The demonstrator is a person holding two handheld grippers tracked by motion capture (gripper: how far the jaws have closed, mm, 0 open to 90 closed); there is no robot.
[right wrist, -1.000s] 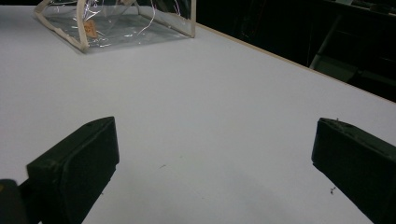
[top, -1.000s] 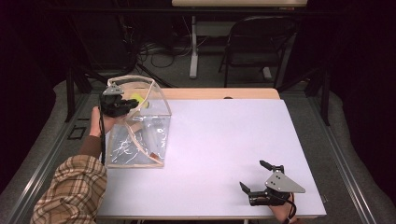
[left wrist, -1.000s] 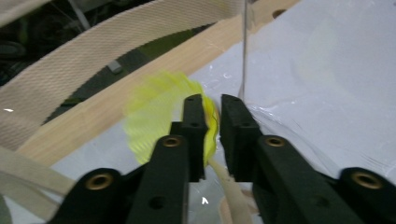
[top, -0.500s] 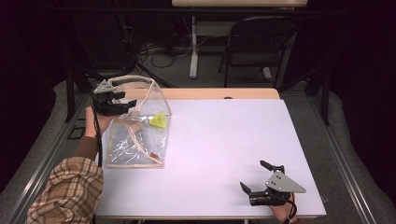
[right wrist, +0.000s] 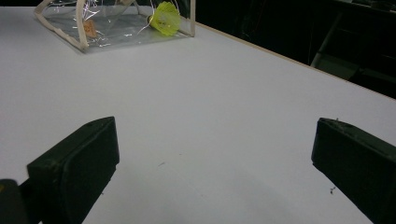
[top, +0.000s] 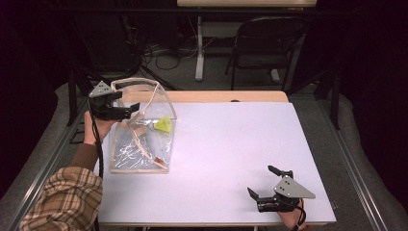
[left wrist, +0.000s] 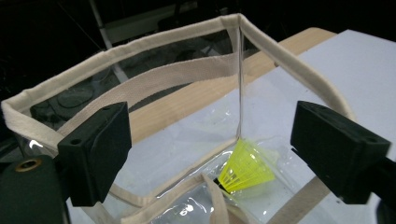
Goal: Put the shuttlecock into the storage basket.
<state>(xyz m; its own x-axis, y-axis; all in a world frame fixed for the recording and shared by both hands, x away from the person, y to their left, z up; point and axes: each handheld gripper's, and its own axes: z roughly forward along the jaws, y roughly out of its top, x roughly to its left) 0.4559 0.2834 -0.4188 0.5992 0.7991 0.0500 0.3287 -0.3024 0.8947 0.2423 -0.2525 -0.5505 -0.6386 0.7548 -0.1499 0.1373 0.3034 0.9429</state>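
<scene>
So your shuttlecock's dropped, it's in the bag now.

Your left gripper (top: 126, 109) has just been opening, nothing between its jaws, and the yellow shuttlecock (top: 163, 125) it carried a second ago lies inside the clear tote bag (top: 139, 156), upper left of the high view. Looks done. Left gripper view shows it tucked into the bag's corner (left wrist: 246, 166); your right gripper (top: 262, 185) sits released, lower right.
</scene>
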